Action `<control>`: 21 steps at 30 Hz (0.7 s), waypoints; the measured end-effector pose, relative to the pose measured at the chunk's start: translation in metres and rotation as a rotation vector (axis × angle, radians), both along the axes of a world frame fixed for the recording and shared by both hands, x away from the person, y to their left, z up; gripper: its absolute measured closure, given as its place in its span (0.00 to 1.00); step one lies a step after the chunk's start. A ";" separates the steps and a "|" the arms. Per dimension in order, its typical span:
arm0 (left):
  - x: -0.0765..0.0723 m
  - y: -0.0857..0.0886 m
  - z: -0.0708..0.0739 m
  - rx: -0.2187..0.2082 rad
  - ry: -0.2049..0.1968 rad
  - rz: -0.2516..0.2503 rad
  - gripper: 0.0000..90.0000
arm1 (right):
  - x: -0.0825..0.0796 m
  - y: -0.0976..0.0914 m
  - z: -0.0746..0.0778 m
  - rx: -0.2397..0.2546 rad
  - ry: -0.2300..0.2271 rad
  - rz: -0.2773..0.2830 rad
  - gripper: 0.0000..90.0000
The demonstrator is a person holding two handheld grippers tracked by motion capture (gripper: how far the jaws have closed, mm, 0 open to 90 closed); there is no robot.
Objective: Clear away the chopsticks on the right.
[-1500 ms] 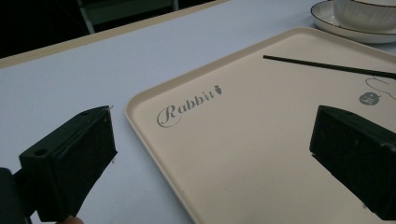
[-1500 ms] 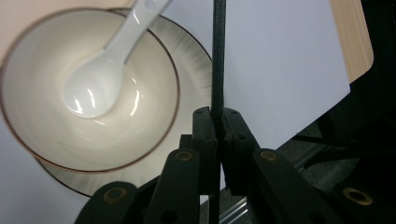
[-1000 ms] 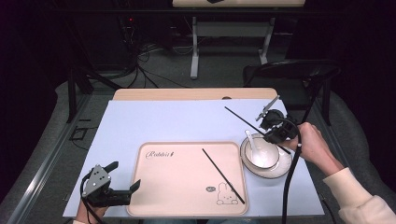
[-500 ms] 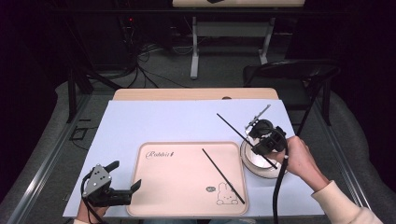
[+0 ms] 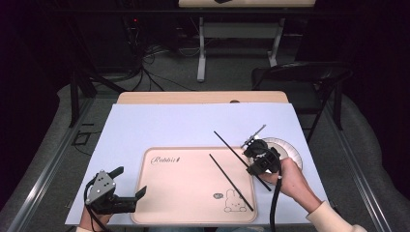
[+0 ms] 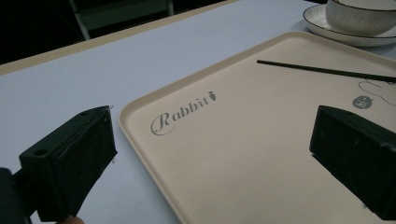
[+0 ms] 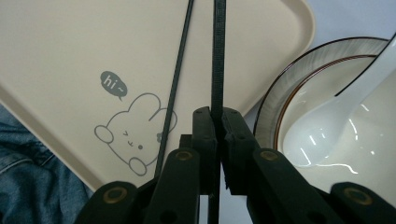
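1. Two tongs are in my high view. My right gripper is clamped on one chopstick, a thin black rod that slants up and left from the jaws over the tray's right edge. The held chopstick sits above that edge, just left of the bowl. My left gripper rests at the tray's near-left corner with its jaws spread and nothing between them. A second chopstick lies flat on the tray, slanting from mid-tray towards the rabbit print.

2. One pair of jaws, in my left gripper view, stands wide apart: the blocky, matte black pads hold nothing. One pad hangs over the pale tablecloth, the other over the tray. The tray is smooth cream plastic with a raised rounded rim and a grey "Rabbit" script. The loose chopstick lies across its far right. Beyond it sits a white ribbed bowl on a dark-rimmed plate.

3. Both pads in my right gripper view are pressed tight on the chopstick, which looks squared and finely textured. The loose chopstick lies just beside it on the tray, crossing the grey rabbit drawing. To the right, a glossy white ceramic spoon rests in the bowl; blue denim shows at lower left.
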State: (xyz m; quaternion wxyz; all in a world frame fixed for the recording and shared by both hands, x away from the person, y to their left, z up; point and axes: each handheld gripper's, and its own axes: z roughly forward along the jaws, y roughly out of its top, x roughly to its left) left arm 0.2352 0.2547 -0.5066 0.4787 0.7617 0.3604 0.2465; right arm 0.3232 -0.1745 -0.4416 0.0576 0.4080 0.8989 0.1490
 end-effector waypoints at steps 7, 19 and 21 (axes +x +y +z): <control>0.000 0.000 0.000 -0.002 0.000 -0.002 0.00 | -0.003 0.011 -0.030 0.036 0.042 -0.042 0.94; 0.001 0.000 0.000 -0.005 0.002 -0.003 0.00 | 0.005 0.021 -0.069 0.055 0.071 -0.109 0.94; 0.001 0.000 0.000 -0.004 0.003 -0.004 0.00 | 0.007 0.022 -0.073 0.046 0.069 -0.123 0.94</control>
